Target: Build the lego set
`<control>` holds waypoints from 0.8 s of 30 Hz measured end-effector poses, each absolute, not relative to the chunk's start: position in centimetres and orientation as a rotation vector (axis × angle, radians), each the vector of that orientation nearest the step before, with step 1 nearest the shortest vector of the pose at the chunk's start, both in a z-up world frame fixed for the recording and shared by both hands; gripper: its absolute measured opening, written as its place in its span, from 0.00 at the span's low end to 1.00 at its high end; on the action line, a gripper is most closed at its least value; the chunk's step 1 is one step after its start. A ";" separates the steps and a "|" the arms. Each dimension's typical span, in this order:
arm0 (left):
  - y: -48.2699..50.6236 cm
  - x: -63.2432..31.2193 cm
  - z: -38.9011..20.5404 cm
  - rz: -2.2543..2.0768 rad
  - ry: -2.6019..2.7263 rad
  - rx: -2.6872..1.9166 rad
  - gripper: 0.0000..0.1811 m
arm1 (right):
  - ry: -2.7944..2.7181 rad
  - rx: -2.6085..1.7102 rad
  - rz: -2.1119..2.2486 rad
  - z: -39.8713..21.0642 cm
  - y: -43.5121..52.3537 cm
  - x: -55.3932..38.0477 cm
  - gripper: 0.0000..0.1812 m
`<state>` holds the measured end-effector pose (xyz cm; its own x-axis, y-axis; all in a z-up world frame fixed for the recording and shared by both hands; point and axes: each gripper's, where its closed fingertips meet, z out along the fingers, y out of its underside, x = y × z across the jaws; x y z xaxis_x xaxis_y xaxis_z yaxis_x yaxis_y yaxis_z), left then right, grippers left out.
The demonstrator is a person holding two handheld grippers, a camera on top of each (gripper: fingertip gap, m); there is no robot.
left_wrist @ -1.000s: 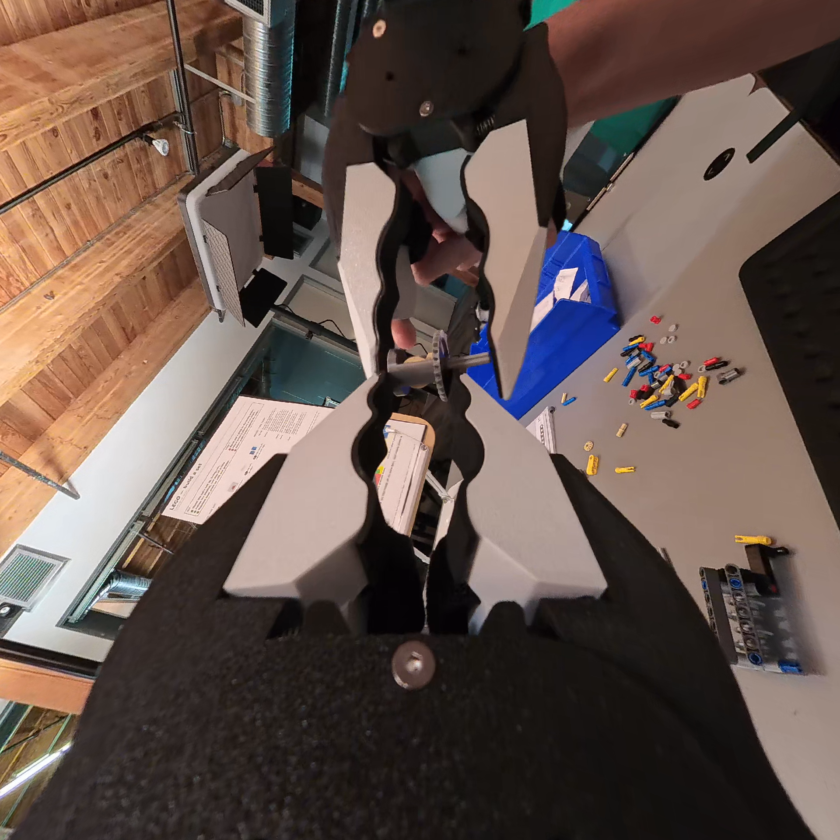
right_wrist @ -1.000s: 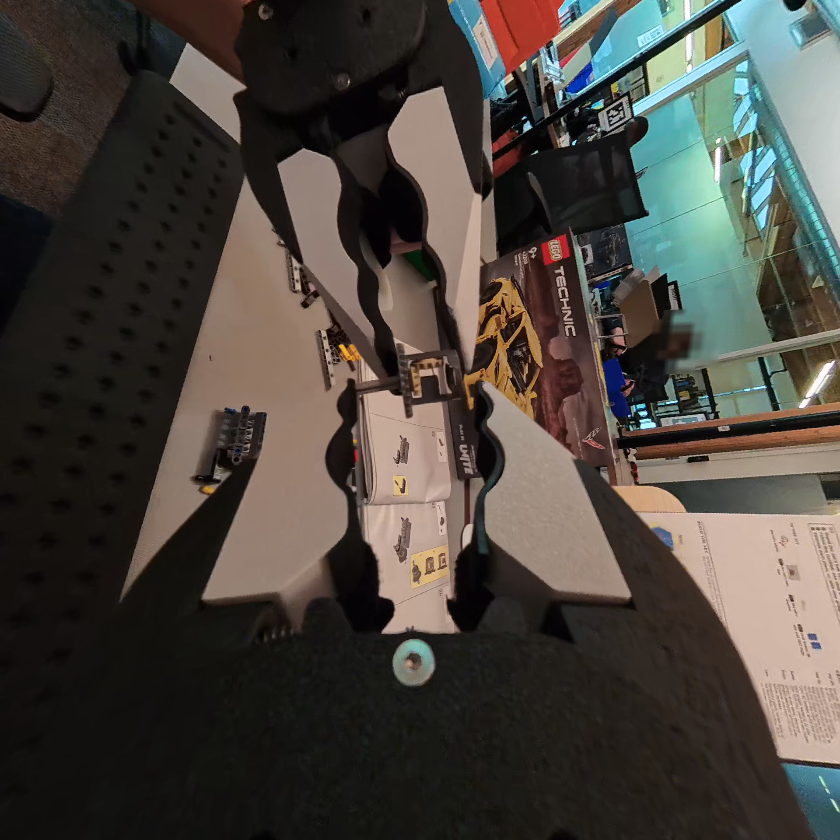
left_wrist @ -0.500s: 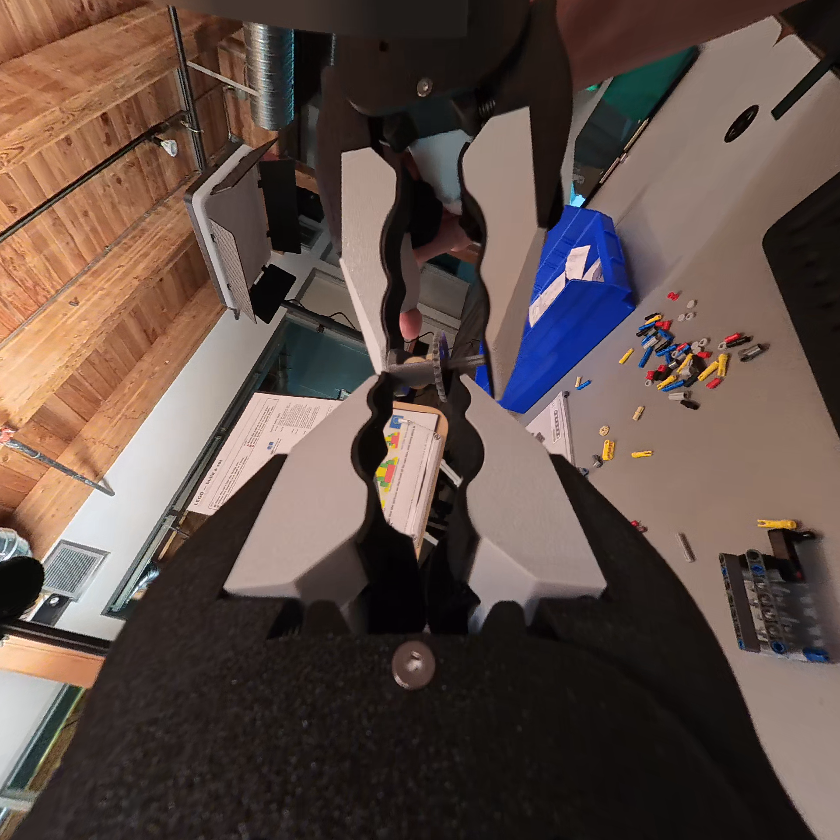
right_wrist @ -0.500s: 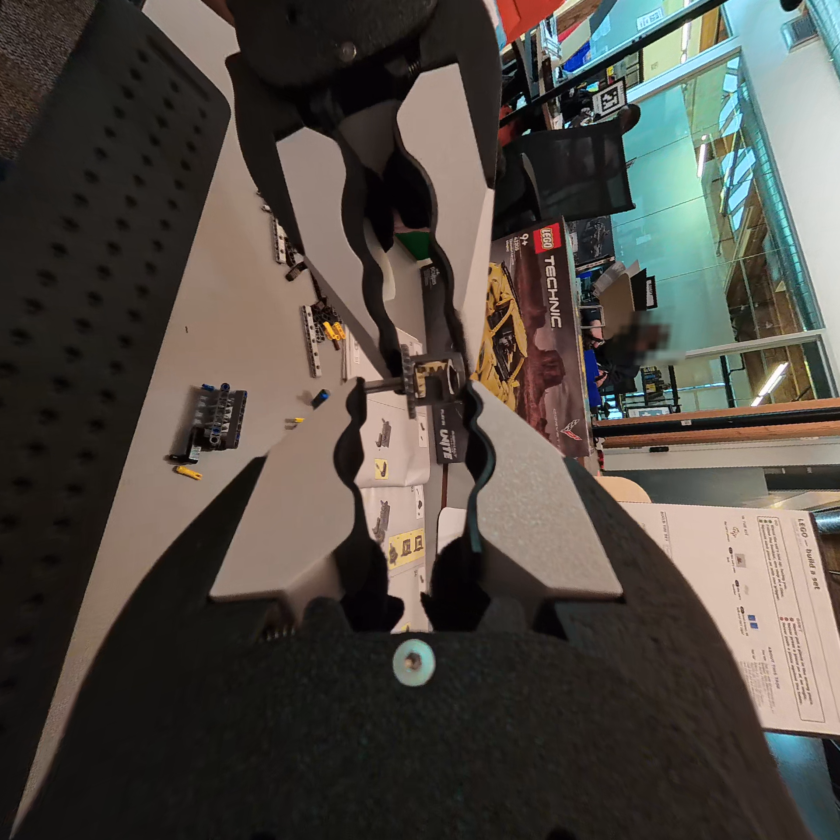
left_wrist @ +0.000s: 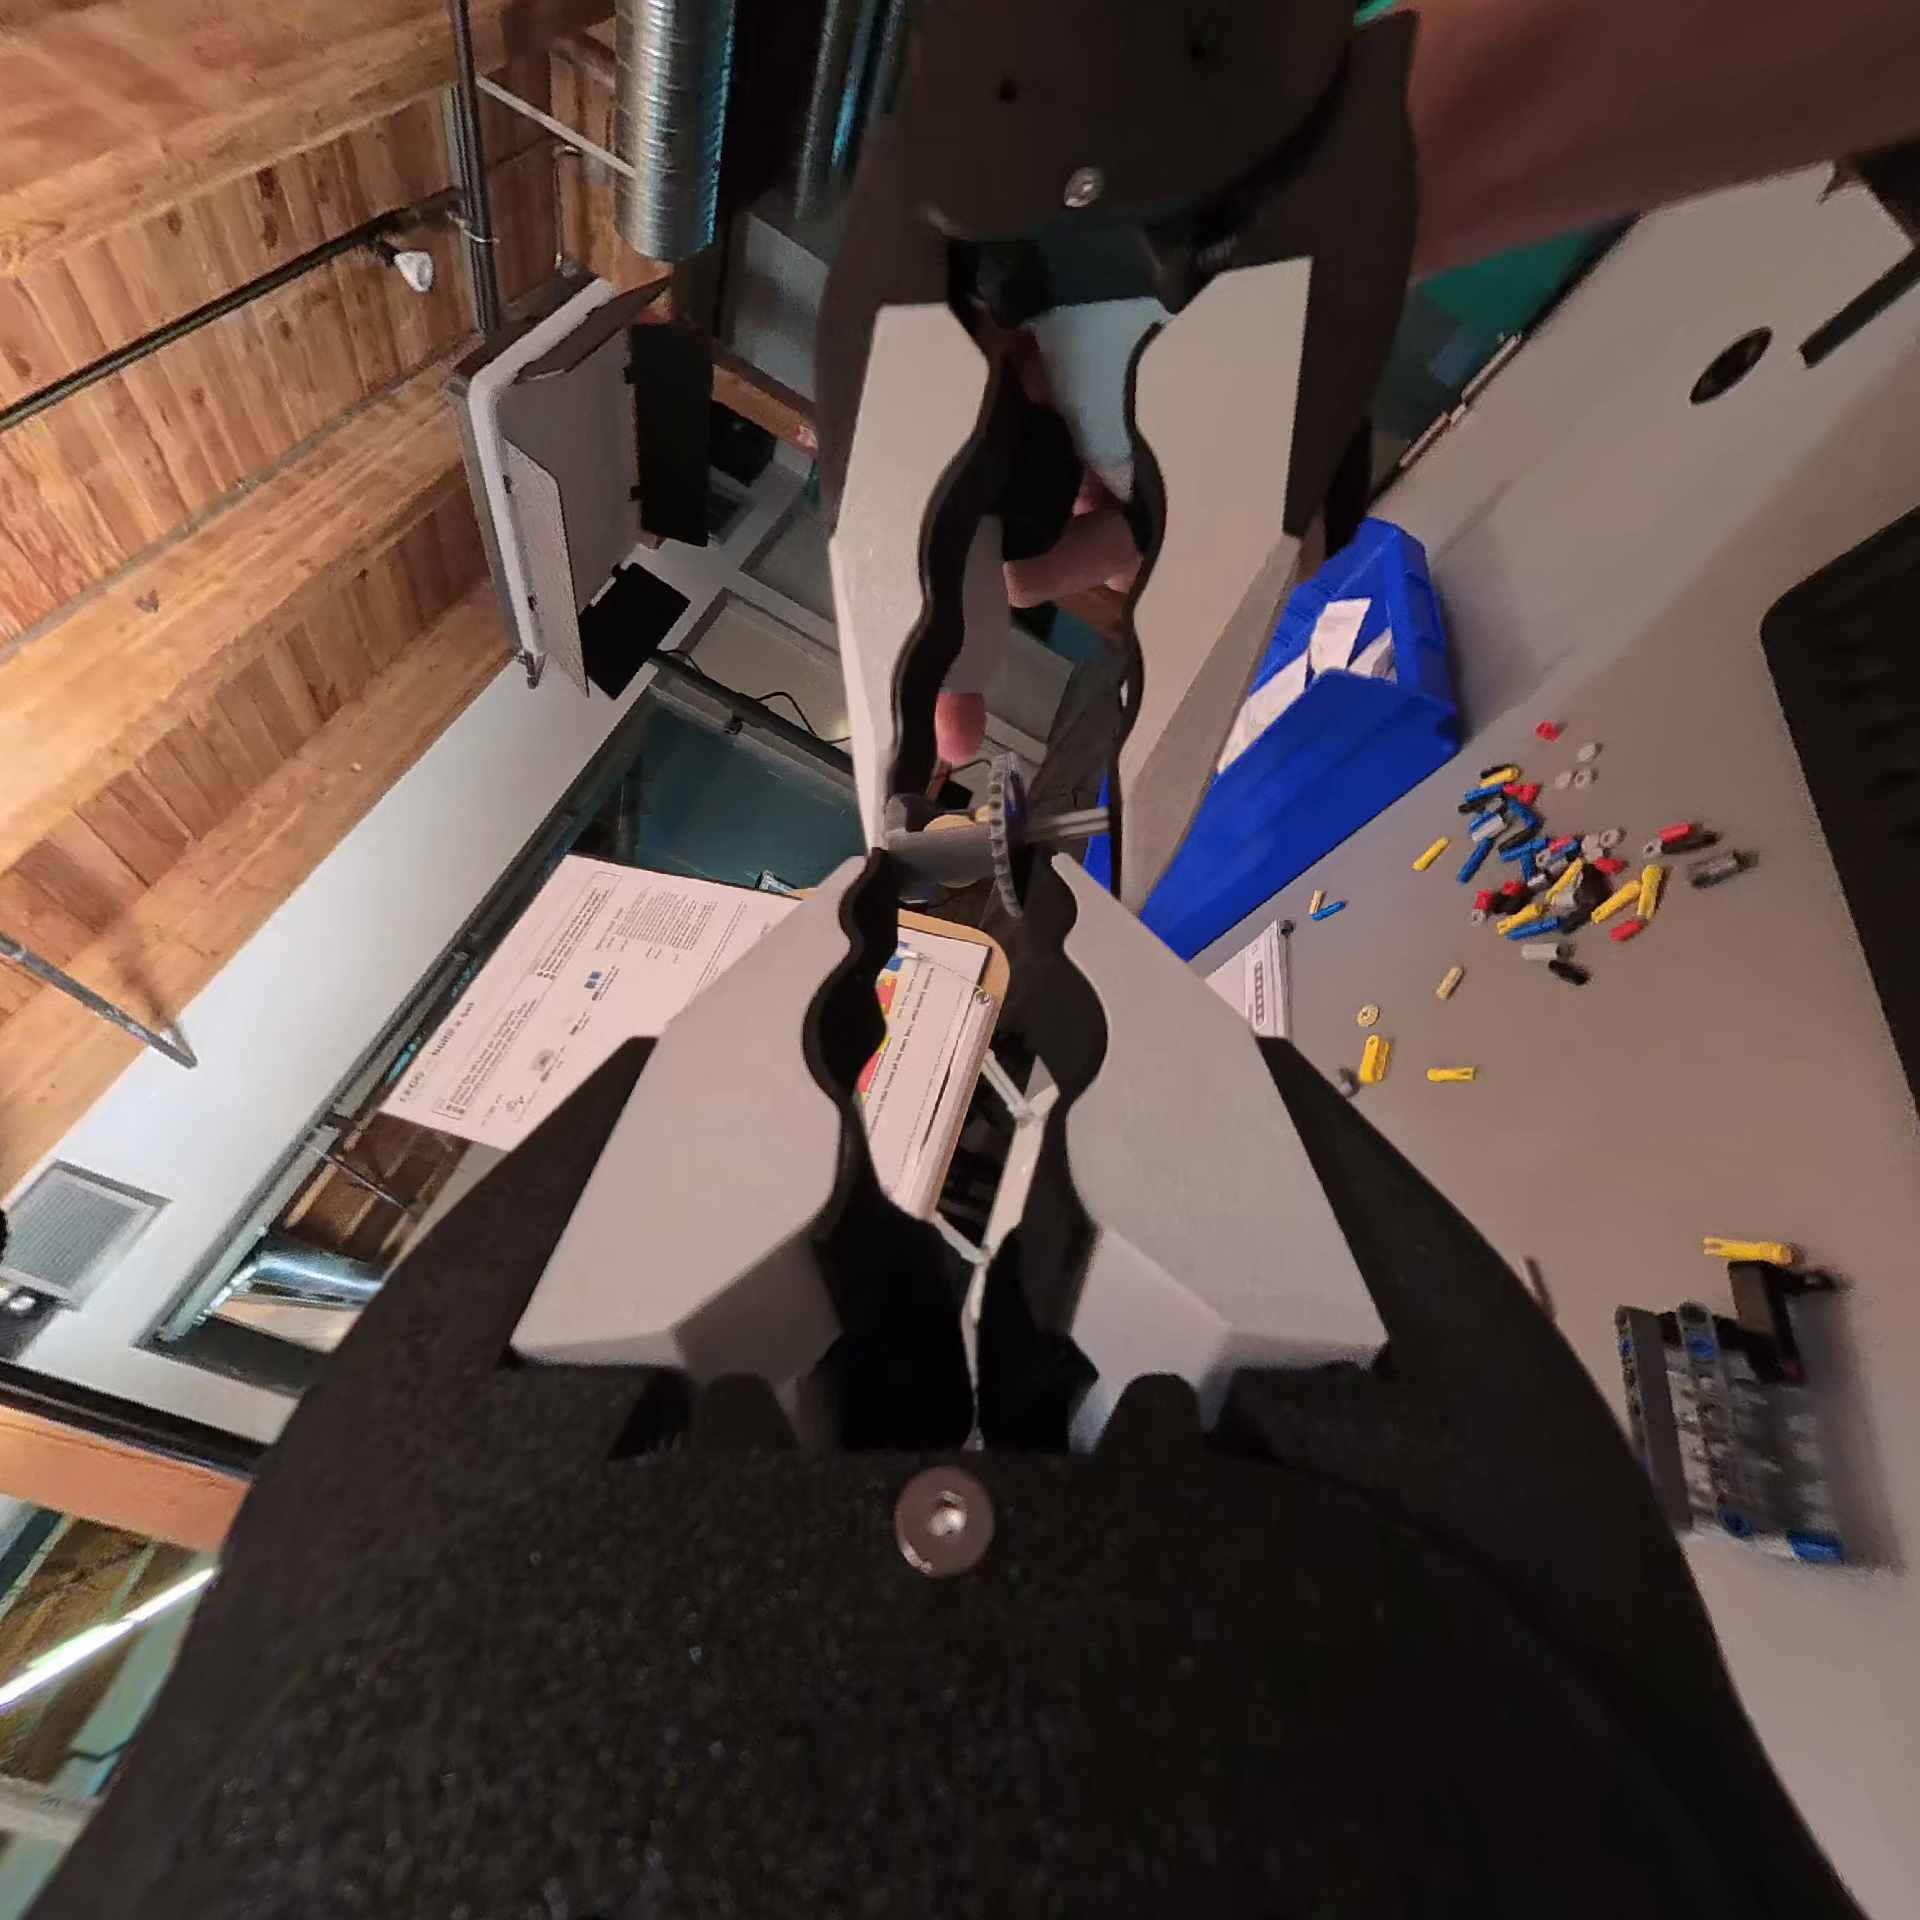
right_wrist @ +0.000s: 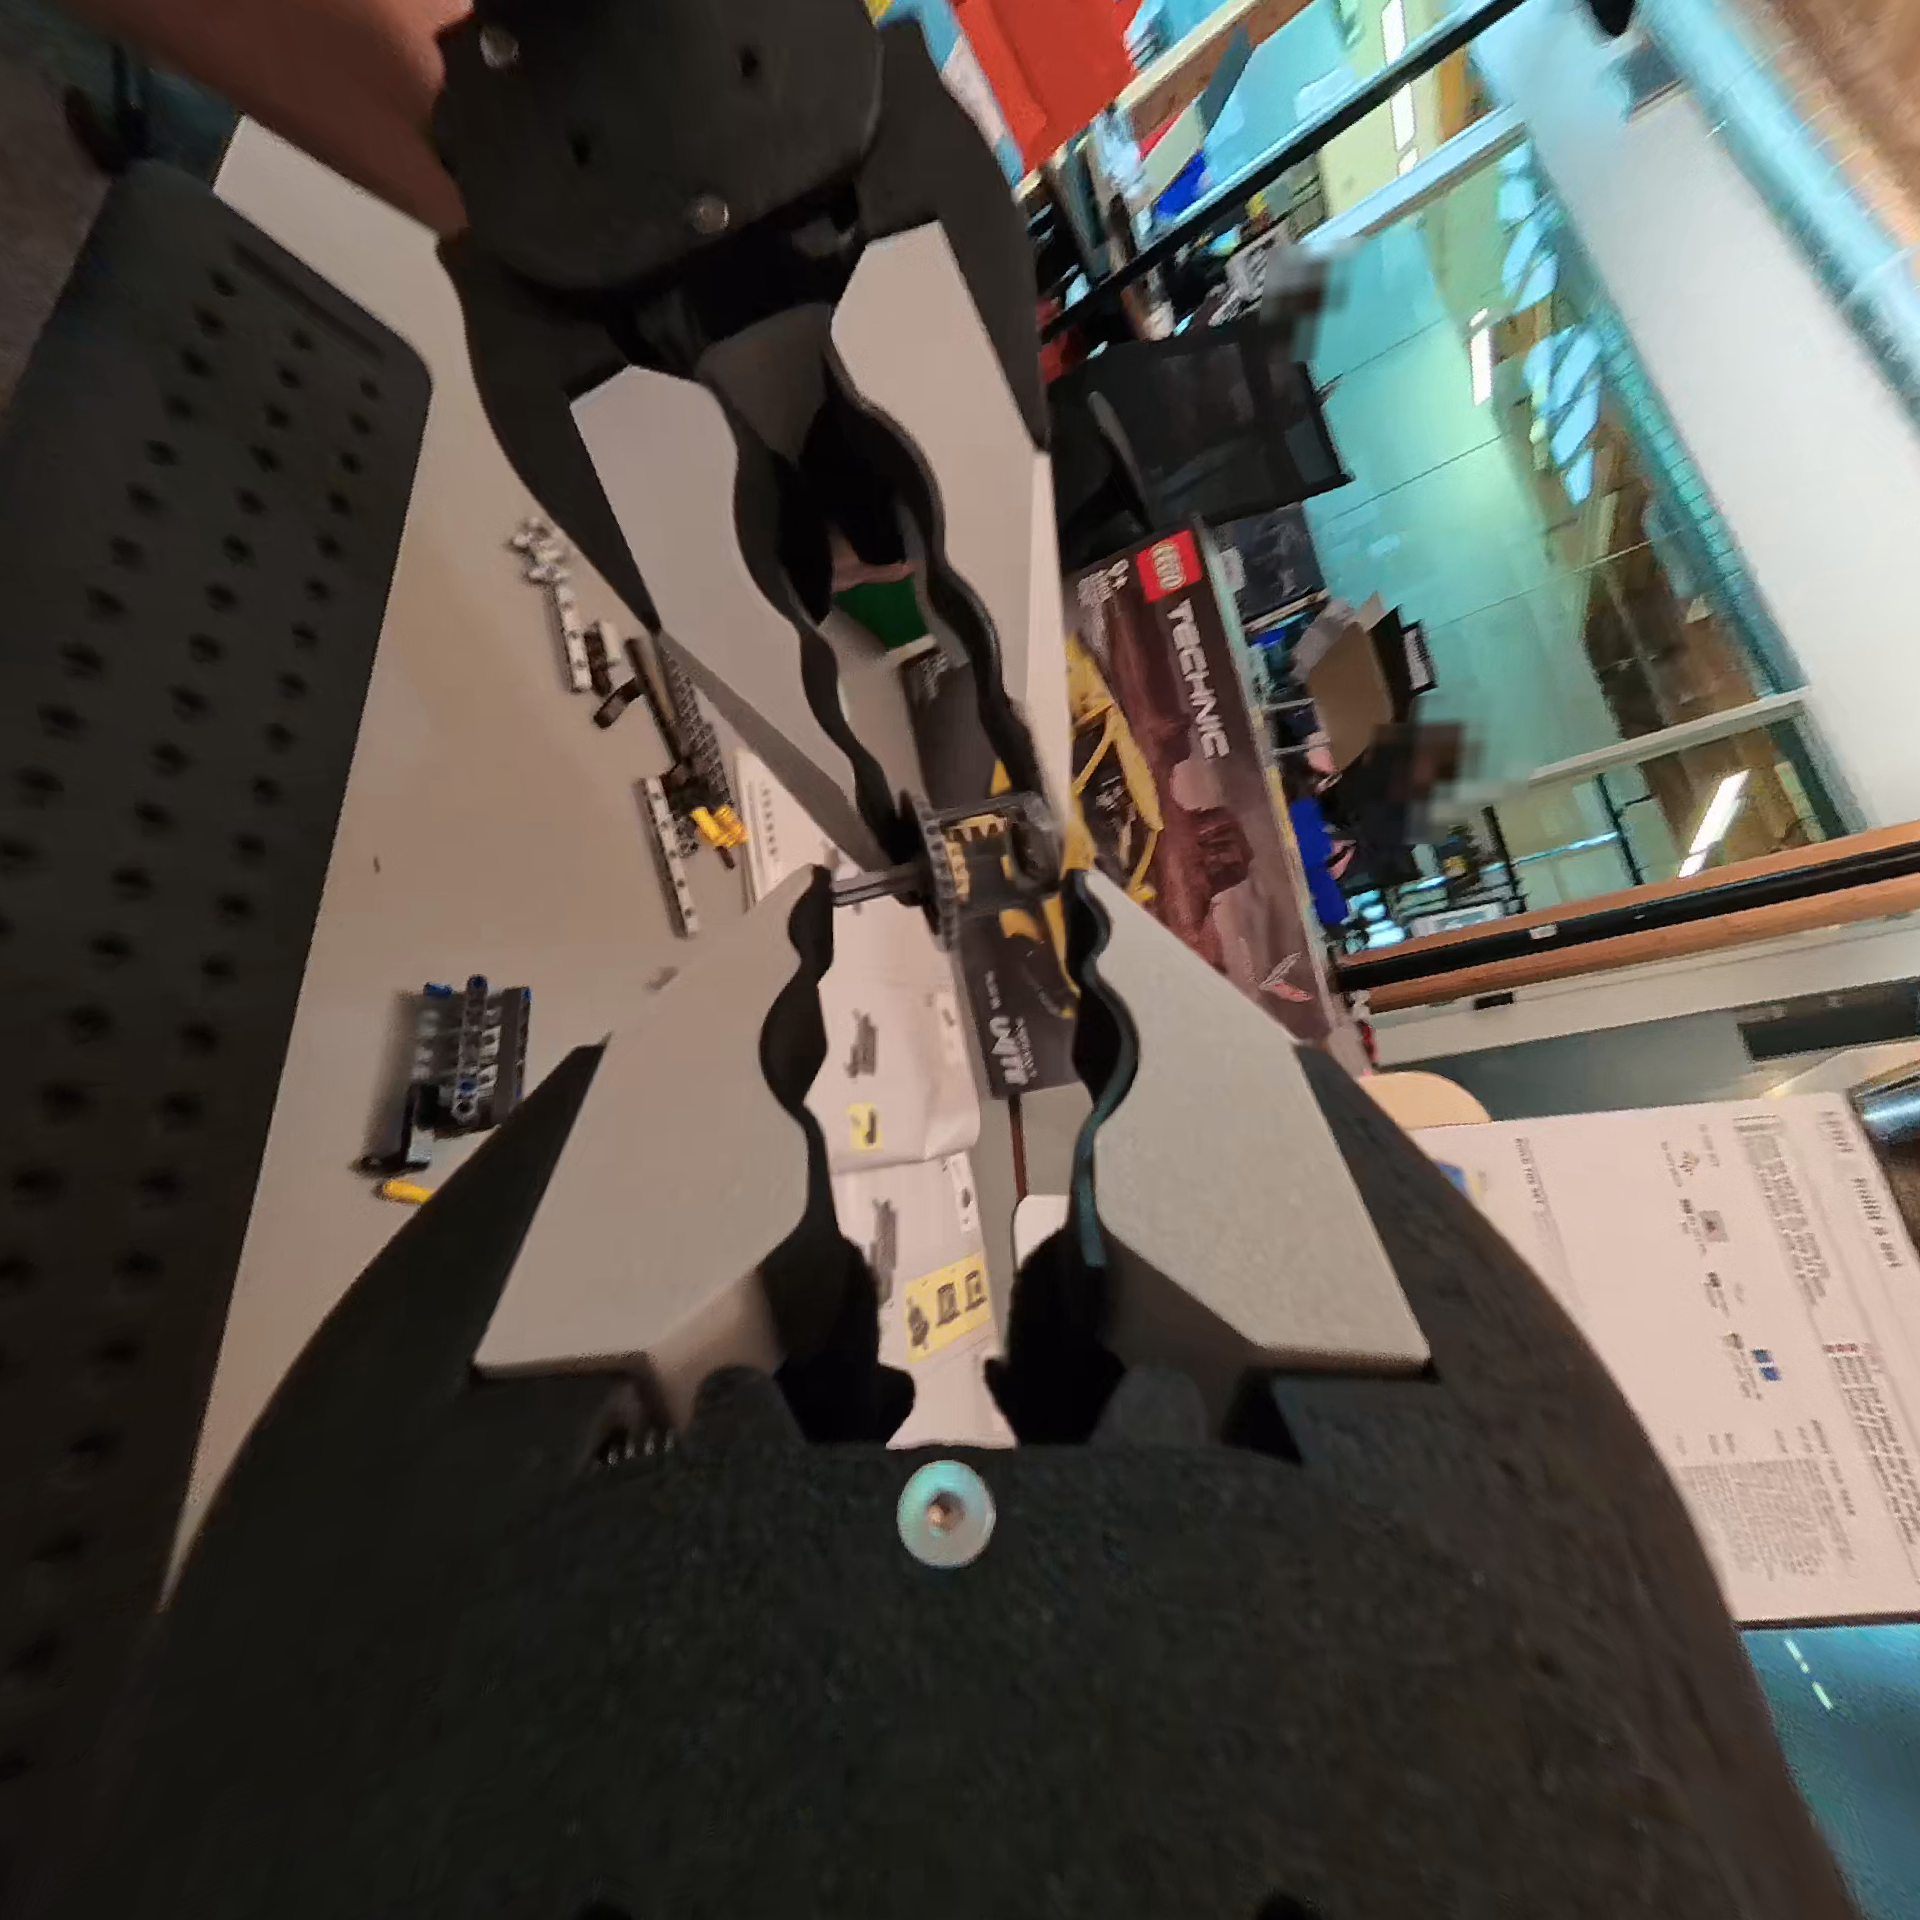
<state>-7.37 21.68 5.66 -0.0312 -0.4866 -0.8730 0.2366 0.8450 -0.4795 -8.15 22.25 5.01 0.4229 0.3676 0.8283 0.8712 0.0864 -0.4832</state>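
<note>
While both grippers are raised tip to tip above the table (left_wrist: 1621,1122), I hold a small gear assembly (left_wrist: 982,831) in the air between them, its dark axle running crosswise to my fingers, roughly parallel to the tabletop as far as the tilted views let me judge. In the left wrist view, my left gripper (left_wrist: 961,873) has its jaws at a narrow gap, and the grey sleeve end of the axle sits at the tip of one finger; whether both tips press it I cannot tell. My right gripper (right_wrist: 951,883) is likewise narrow, its tips bracketing the axle and the dark frame (right_wrist: 1013,842) beside the toothed gear (right_wrist: 940,862), which stands edge-on to me with its flat faces turned along the axle. Below lies a scatter of loose pieces (left_wrist: 1558,862) in yellow, blue, red and grey, near a blue bin (left_wrist: 1340,717), and well apart from them a dark built block (left_wrist: 1725,1423). Right wrist view shows the set's box (right_wrist: 1195,790) standing at the table's far side, open instruction pages (right_wrist: 914,1195) lying flat, and a perforated black mat (right_wrist: 187,644). Wooden ceiling planks (left_wrist: 187,436) and a metal duct (left_wrist: 665,114) run overhead.
</note>
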 end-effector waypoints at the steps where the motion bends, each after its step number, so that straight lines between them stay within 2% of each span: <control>1: 21.9 -7.4 5.6 -0.603 1.497 -0.227 0.12 | -1.142 -1.466 -0.538 5.5 22.0 -8.3 0.24; 4: 22.6 -7.2 5.1 -0.569 1.517 -0.237 0.12 | -1.157 -1.395 -0.529 6.3 20.9 -9.1 0.18; 17: 22.2 -7.0 4.0 -0.410 1.579 -0.138 0.12 | -1.307 -1.565 -0.583 3.4 21.6 -8.1 0.08; 18: 22.2 -7.0 3.9 -0.407 1.582 -0.133 0.12 | -1.302 -1.555 -0.593 3.6 21.7 -8.1 0.04; 24: 22.4 -7.1 3.9 -0.383 1.578 -0.133 0.13 | -1.288 -1.542 -0.596 3.6 21.9 -8.1 0.04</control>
